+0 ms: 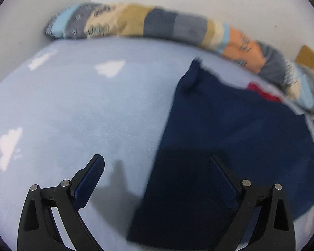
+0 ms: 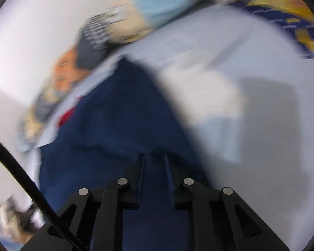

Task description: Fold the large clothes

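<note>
Left claw [image 1: 157, 179]: pitched down over the bed [image 1: 83, 108], jaws spread wide, nothing between them; the right finger [image 1: 221, 179] hangs above the garment's edge, the left one above bare sheet.
Right claw [image 2: 155, 167]: pitched down over the garment, jaws narrow with a slim gap; navy cloth shows in that gap, but blur hides whether the pads pinch it.
Garment [image 1: 230, 136]: navy, flat on the light-blue sheet, at 3 o'clock in the left view; long axis from 6 toward 1 o'clock; a red patch [image 1: 261, 92] at the far end.
Quilt [image 1: 157, 23]: patchwork, along the bed's far edge at 12 o'clock.
</note>
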